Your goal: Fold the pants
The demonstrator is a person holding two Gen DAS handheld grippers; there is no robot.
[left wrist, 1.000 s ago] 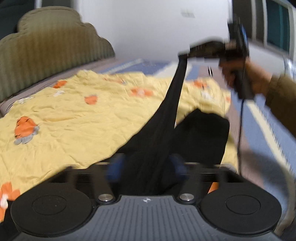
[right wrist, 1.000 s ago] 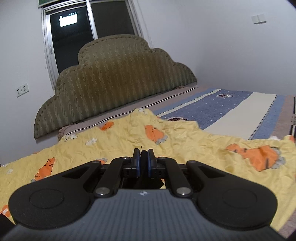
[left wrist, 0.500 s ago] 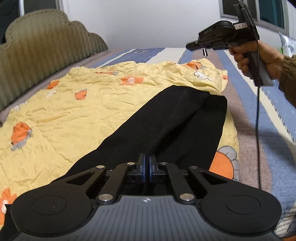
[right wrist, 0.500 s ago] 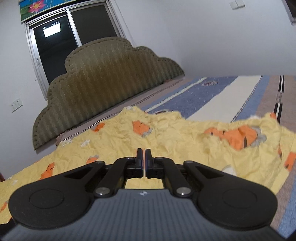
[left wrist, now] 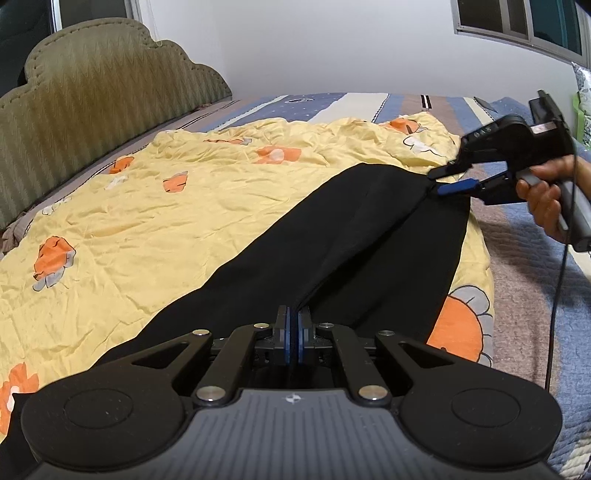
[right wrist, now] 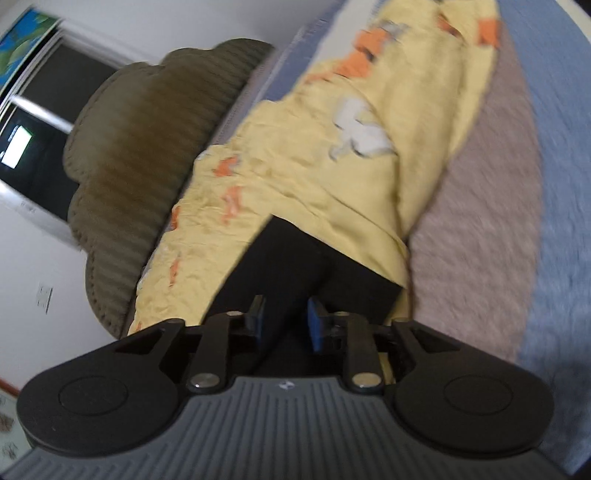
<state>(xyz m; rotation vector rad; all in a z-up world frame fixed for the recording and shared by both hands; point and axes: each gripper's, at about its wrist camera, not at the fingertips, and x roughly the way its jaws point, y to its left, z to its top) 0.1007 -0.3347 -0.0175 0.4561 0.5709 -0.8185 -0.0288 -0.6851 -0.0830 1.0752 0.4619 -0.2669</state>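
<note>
Black pants (left wrist: pixel 351 251) lie lengthwise on a yellow blanket (left wrist: pixel 184 206), the two legs side by side and running away from me. My left gripper (left wrist: pixel 294 314) is shut on the near end of the pants, with a fold of cloth rising between its pads. At the far leg ends, a hand (left wrist: pixel 546 199) holds my right gripper (left wrist: pixel 441 181), rolled on its side. Its jaws are opening. In the right wrist view the right gripper (right wrist: pixel 286 317) has black cloth (right wrist: pixel 295 266) between its parted fingers, and the pads do not press on it.
A padded olive headboard (left wrist: pixel 92 110) runs along the left of the bed. Right of the blanket lies a blue and brown striped bedspread (left wrist: pixel 517 277). The right gripper's cable (left wrist: pixel 557 295) hangs over it. A window (left wrist: pixel 517 18) is high on the right wall.
The right gripper let go of the lifted leg, which fell flat, then came down to the leg ends, rolled over, and parted its jaws. The left gripper closed on the near end.
</note>
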